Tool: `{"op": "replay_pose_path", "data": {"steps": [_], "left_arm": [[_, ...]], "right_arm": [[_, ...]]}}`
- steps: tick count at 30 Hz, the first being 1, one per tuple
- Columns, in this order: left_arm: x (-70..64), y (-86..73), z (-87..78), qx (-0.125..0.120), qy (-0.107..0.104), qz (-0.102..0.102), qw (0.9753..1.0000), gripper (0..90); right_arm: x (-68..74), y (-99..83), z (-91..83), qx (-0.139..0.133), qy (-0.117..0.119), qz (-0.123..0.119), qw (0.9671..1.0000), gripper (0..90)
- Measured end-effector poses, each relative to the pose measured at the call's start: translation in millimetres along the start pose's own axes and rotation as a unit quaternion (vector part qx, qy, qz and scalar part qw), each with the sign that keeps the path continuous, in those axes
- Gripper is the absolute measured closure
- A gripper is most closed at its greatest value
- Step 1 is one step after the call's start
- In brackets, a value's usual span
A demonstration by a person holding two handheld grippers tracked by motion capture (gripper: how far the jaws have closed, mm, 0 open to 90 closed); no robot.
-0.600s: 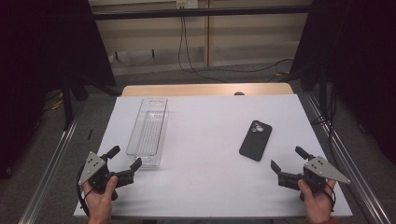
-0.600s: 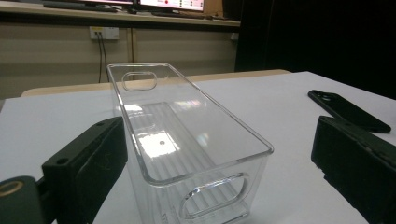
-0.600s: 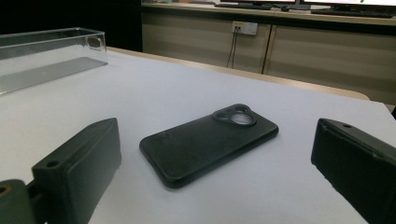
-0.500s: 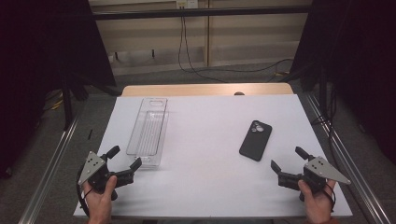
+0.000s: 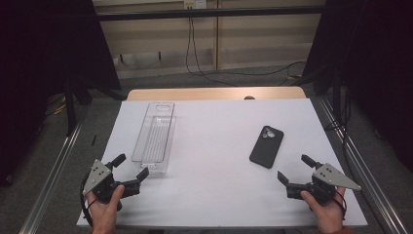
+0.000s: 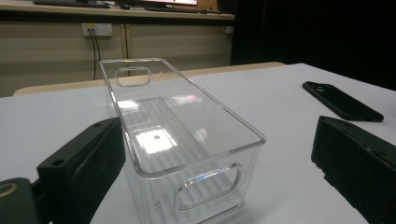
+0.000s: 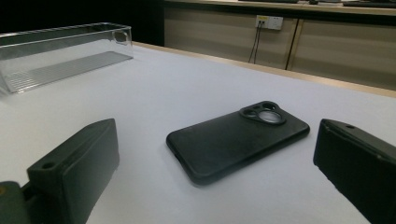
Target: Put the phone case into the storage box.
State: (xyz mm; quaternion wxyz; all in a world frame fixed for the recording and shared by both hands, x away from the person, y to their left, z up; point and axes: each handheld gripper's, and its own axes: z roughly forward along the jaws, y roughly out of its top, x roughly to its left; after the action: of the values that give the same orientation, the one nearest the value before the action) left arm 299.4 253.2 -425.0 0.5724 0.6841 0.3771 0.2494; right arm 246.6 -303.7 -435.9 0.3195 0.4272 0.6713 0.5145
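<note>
A clear plastic bin (image 5: 155, 137) lies lengthwise on the left half of the white table (image 5: 214, 131), empty, with handle cut-outs at both ends. A black phone (image 5: 267, 146) lies camera side up on the right half. My left gripper (image 5: 130, 168) stands open just short of the bin's near end; in the left gripper view the bin (image 6: 177, 135) sits between and beyond the jaws. My right gripper (image 5: 294, 169) is open near the front right edge, a little short of the phone (image 7: 238, 140), holding nothing.
The white table ends in a wooden strip (image 5: 214, 93) at the back. Metal rails (image 5: 53, 165) run along both sides. Cables (image 5: 204, 53) hang down the back wall. Bare white surface lies between bin and phone.
</note>
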Motion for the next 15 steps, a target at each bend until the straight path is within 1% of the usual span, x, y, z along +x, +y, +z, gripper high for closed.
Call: {"op": "replay_pose_path", "data": {"steps": [3, 4, 5, 7, 9, 11, 14, 15], "left_arm": [[0.3, 0.6, -2.4, -0.008, 0.001, -0.006, 1.0, 2.9], [0.5, 0.9, -2.6, -0.009, 0.002, -0.006, 0.9999, 2.8], [1.0, 0.5, -1.8, -0.01, 0.004, -0.011, 0.9999, 2.8], [1.7, 0.3, -1.2, -0.004, 0.006, -0.008, 0.9999, 2.6], [1.7, 0.1, -1.0, -0.005, 0.004, -0.01, 0.9999, 2.6], [1.4, 0.6, -2.0, -0.006, 0.004, -0.011, 0.9999, 2.6], [0.6, 0.8, -1.8, -0.005, 0.002, -0.011, 0.9999, 2.6], [0.2, 0.7, -1.5, -0.006, 0.001, -0.013, 0.9999, 2.6]], "right_arm": [[2.1, 0.8, 1.6, 0.001, 0.003, 0.001, 1.0, 0.0], [3.7, 1.5, 3.6, 0.001, 0.0, 0.007, 1.0, 1.0], [4.4, 1.8, 4.8, 0.001, 0.004, 0.009, 1.0, 0.4], [4.8, 2.5, 7.8, -0.002, 0.009, 0.007, 0.9999, 0.6], [4.6, 4.3, 12.1, -0.003, 0.013, 0.005, 0.9999, 0.8], [5.1, 6.3, 16.7, -0.006, 0.017, 0.008, 0.9998, 1.1], [5.2, 7.8, 22.0, -0.005, 0.024, -0.002, 0.9997, 1.6], [5.2, 7.8, 22.0, -0.005, 0.024, -0.002, 0.9997, 1.6]]}}
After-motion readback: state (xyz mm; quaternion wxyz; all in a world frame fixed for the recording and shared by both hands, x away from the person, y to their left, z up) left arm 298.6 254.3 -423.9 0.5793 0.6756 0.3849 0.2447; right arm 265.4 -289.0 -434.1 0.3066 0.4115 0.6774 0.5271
